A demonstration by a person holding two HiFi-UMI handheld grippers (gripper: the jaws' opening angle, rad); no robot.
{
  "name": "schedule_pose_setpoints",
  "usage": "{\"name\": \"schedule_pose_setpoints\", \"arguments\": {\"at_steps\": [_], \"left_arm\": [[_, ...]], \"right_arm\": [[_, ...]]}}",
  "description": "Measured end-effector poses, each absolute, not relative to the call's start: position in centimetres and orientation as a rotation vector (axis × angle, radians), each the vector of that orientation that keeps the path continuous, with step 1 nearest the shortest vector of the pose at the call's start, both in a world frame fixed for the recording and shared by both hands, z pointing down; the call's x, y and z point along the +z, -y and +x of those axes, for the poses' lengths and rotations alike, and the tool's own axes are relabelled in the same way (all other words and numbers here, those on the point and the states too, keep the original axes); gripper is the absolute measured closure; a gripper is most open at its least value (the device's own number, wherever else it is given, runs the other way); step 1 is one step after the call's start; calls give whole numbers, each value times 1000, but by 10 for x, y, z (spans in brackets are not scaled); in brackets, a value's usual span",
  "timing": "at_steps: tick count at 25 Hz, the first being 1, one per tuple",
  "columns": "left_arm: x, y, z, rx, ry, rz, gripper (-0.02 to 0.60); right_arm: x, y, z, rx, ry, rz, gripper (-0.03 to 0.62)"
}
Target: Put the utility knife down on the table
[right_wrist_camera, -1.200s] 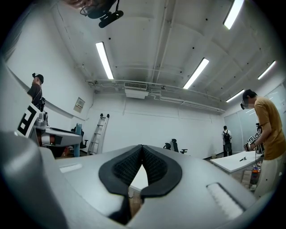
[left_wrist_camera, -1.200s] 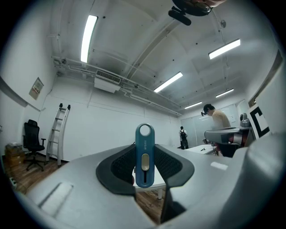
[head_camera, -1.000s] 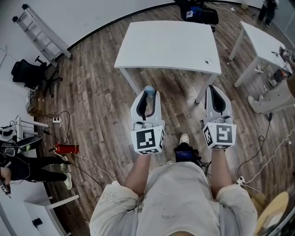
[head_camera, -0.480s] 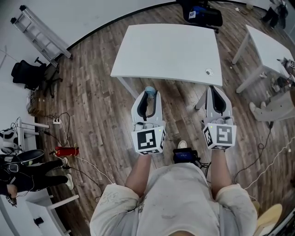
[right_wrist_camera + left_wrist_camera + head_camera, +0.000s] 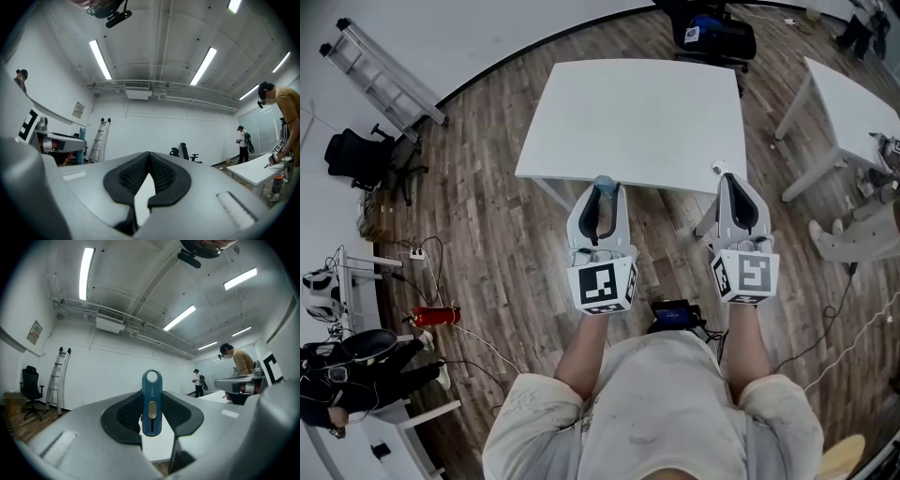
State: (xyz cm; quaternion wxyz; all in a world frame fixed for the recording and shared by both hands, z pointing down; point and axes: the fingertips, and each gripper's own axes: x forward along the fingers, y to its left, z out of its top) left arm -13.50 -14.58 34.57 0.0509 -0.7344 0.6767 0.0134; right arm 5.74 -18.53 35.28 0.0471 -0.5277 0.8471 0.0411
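A teal-blue utility knife (image 5: pixel 152 404) with a brass slider stands upright between the pads of my left gripper (image 5: pixel 152 414), which is shut on it. In the head view the knife's tip (image 5: pixel 604 182) pokes out of the left gripper (image 5: pixel 602 193) just at the near edge of the white table (image 5: pixel 637 112). My right gripper (image 5: pixel 732 180) is level with it near the table's front right corner. Its pads (image 5: pixel 161 174) meet at the tips with nothing between them.
A second white table (image 5: pixel 848 89) stands at the right. On the wooden floor are a ladder (image 5: pixel 384 67), a black chair (image 5: pixel 358 155), a black bag (image 5: pixel 717 33), a red extinguisher (image 5: pixel 431 315) and cables. A person (image 5: pixel 347 375) is at the lower left.
In the head view the white table has slid down and closer, its near edge now at the gripper tips. Both grippers hold the same pose, with the knife still held.
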Motion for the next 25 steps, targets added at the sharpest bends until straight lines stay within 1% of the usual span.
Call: {"name": "schedule_pose_setpoints", "arguments": {"at_steps": [12,25], "left_arm": [[341,150,-141,49,-2060,-2204,437],[344,156,-133,68,-2033,-2243,437]], "right_arm": [[353,191,50,135,-2591,-1585,588],[355,191,60,144,-2578,-1638,588]]}}
